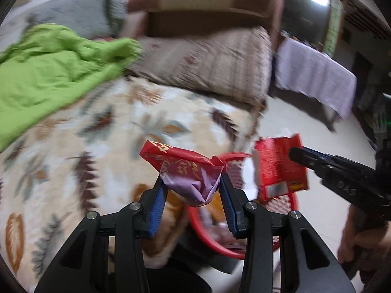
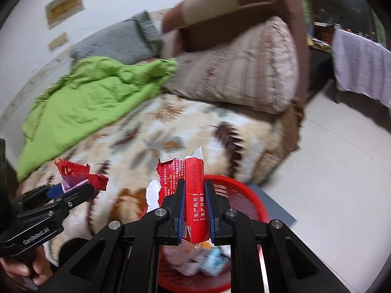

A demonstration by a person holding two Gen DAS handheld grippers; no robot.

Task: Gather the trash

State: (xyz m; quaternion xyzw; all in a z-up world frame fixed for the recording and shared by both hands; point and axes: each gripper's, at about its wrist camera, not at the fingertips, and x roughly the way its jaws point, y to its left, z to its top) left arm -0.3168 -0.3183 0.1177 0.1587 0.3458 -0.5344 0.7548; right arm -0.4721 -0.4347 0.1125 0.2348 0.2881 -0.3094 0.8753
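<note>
My left gripper is shut on a crumpled red and purple wrapper, held above the bed's edge beside a red mesh basket. My right gripper is shut on a torn red carton with Chinese print, held over the red basket, which holds several pieces of trash. The right gripper with the carton shows at the right of the left wrist view. The left gripper with its wrapper shows at the left of the right wrist view.
A bed with a leaf-patterned blanket, a green quilt, a striped pillow and a brown headboard. Pale tiled floor lies to the right, with a white-draped table beyond.
</note>
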